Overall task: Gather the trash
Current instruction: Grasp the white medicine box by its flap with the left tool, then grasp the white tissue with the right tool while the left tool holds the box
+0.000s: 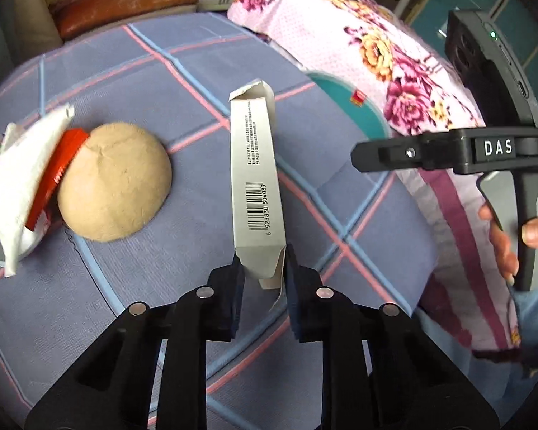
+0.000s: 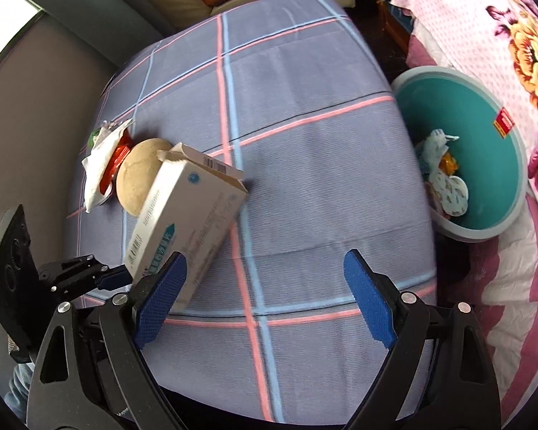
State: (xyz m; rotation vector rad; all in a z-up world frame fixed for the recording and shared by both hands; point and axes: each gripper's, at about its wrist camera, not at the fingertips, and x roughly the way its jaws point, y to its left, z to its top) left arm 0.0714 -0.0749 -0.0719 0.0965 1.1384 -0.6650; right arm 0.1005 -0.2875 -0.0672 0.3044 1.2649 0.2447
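My left gripper (image 1: 263,268) is shut on the near end of a white cardboard box (image 1: 256,179) with a barcode and holds it above the checked blue cloth. The box also shows in the right wrist view (image 2: 186,222), with the left gripper (image 2: 120,277) at its lower end. My right gripper (image 2: 265,286) is open and empty over the cloth; it appears side-on in the left wrist view (image 1: 357,157). A tan half-round shell (image 1: 114,182), a red wrapper (image 1: 59,165) and a white tissue (image 1: 21,186) lie at the left. A teal basin (image 2: 484,165) at the right holds several scraps.
The cloth-covered surface (image 2: 305,143) drops off at its right edge beside the basin. A pink floral quilt (image 1: 376,50) lies behind the basin. Cushions (image 1: 122,0) sit at the back. A grey wall (image 2: 36,107) stands at the left.
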